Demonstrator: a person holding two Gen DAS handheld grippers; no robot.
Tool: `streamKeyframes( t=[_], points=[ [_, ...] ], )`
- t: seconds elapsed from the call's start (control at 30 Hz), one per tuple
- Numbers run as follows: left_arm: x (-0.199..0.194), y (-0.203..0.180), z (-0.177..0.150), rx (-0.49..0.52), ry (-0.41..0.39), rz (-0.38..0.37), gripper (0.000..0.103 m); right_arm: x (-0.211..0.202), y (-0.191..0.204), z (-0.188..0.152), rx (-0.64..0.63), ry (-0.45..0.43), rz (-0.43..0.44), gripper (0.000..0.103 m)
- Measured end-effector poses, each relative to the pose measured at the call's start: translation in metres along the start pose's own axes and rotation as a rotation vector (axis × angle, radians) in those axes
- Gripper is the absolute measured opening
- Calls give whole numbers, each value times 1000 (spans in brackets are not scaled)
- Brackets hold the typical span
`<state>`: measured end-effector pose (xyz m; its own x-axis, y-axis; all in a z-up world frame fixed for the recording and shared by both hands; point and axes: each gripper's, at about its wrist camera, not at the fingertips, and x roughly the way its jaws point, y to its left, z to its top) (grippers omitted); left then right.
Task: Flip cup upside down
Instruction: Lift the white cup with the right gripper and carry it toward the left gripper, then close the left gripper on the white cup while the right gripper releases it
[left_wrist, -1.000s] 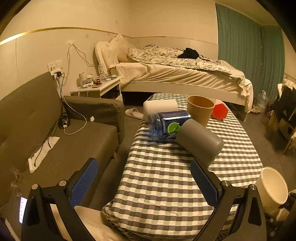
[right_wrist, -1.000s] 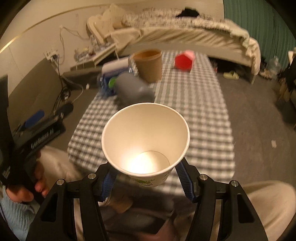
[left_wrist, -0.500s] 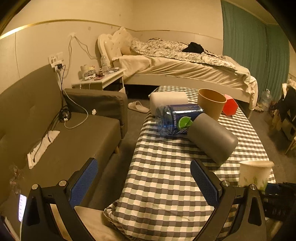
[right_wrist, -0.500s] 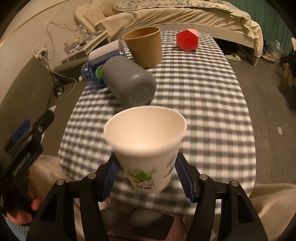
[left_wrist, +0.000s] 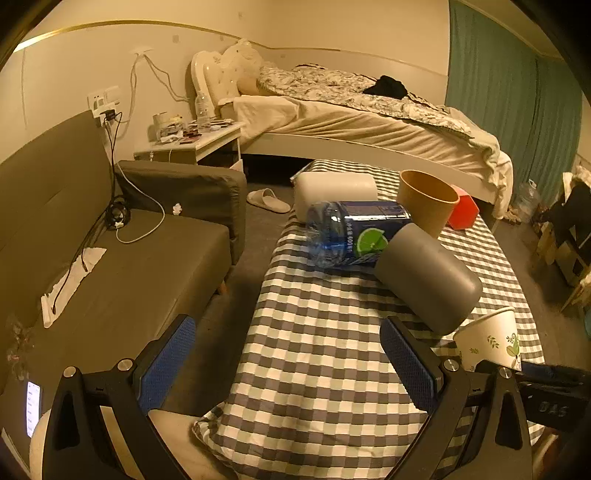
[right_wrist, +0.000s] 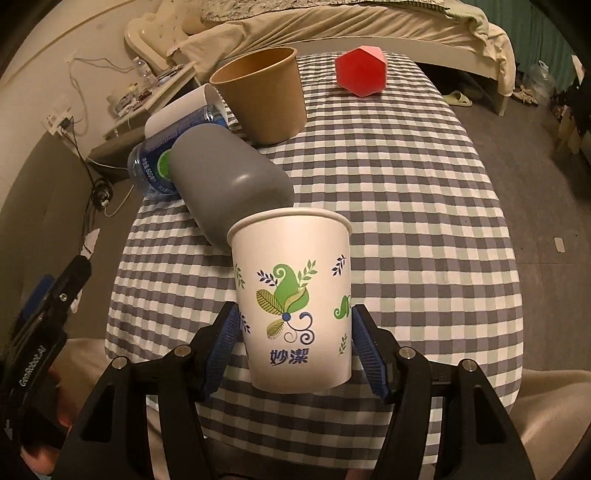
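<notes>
A white paper cup with a green leaf print is held between the blue pads of my right gripper. It stands mouth up, just above the checked tablecloth near the table's front. It also shows in the left wrist view at the right edge, tilted a little. My left gripper is open and empty, over the table's front left corner.
A grey cylinder, a blue water bottle and a white roll lie on the table's left side. A brown paper bowl and a red polyhedron stand farther back. A sofa lies left, a bed behind.
My right gripper has turned the cup from mouth-toward-camera to upright and lowered it toward the table. The left gripper has shifted slightly; the cup came into its view.
</notes>
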<state>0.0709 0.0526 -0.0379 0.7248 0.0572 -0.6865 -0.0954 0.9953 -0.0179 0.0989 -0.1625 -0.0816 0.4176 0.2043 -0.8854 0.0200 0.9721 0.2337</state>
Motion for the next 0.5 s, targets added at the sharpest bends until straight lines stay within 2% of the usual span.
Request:
streamKeyframes(
  t=[0.03, 0.2, 0.37, 0.5],
  points=[
    [0, -2, 0, 5, 0, 3, 103, -3, 0, -1, 1, -7, -2, 71],
    [-4, -5, -2, 15, -5, 15, 103, -32, 0, -3, -55, -103, -12, 76],
    [-11, -8, -8, 51, -10, 32, 103, -63, -4, -6, -110, -211, -56, 77],
    [-20, -7, -13, 36, 0, 9, 103, -83, -14, -6, -126, -279, -99, 80]
  ],
)
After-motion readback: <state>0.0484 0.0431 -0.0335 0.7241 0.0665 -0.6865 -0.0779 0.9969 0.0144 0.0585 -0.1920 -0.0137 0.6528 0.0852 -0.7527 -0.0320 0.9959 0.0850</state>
